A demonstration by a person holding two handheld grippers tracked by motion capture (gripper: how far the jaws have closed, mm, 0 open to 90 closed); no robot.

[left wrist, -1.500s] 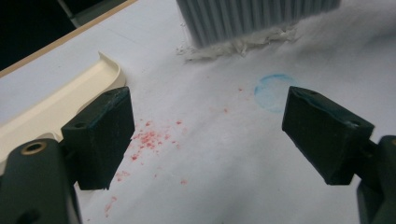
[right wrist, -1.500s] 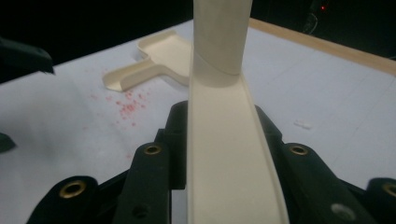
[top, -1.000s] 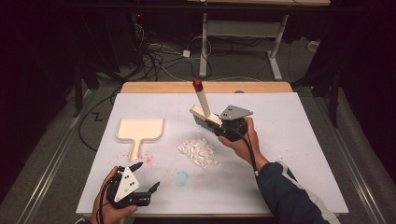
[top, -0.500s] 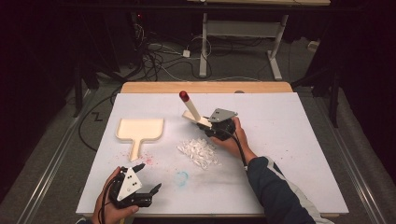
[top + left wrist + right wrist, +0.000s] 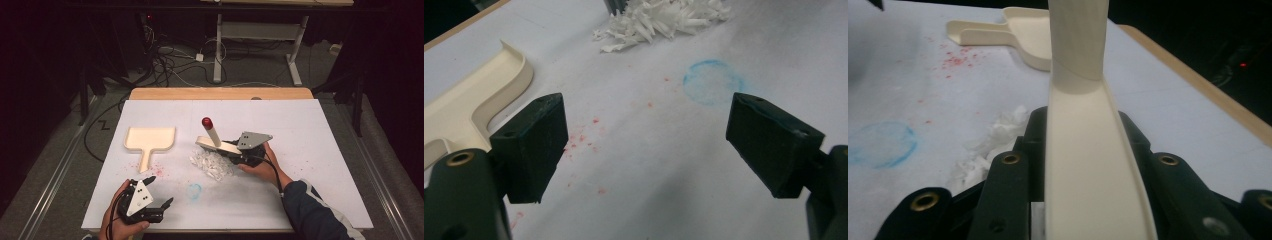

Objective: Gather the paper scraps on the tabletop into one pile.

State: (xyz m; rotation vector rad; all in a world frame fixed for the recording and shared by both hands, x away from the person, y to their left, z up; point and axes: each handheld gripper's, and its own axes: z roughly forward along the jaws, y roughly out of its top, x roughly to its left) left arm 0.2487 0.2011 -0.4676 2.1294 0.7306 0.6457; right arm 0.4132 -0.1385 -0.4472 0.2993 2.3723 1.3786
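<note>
1. Nearest the person, the left gripper [image 5: 150, 202] rests low at the front left of the worktop [image 5: 320, 130], held in the left hand [image 5: 120, 222]; its jaws stand wide apart with nothing between them; in the left gripper view they frame bare white surface.
2. Just beyond it a faint blue ring [image 5: 194, 190] is drawn on the worktop; scattered red specks [image 5: 156, 171] lie to the ring's left, toward the dustpan's handle.
3. Farther in, near the middle, a pile of white paper shreds [image 5: 212, 164] lies loose on the surface; it sits just beside the brush, on the near left of it.
4. The right gripper [image 5: 235, 150], held in the right hand [image 5: 262, 167], is down close to the worktop right of the shreds; its jaws are clamped on the cream base of a small brush [image 5: 216, 142]; in the right gripper view that base fills the gap between the jaws; the brush's handle rises tilted, ending in a red tip [image 5: 207, 122].
5. To the left, well apart from the pile, a cream dustpan [image 5: 150, 140] lies flat, its handle pointing toward the person.
6. At the far edge a bare wooden strip [image 5: 220, 93] of the worktop shows past the white cover.
</note>
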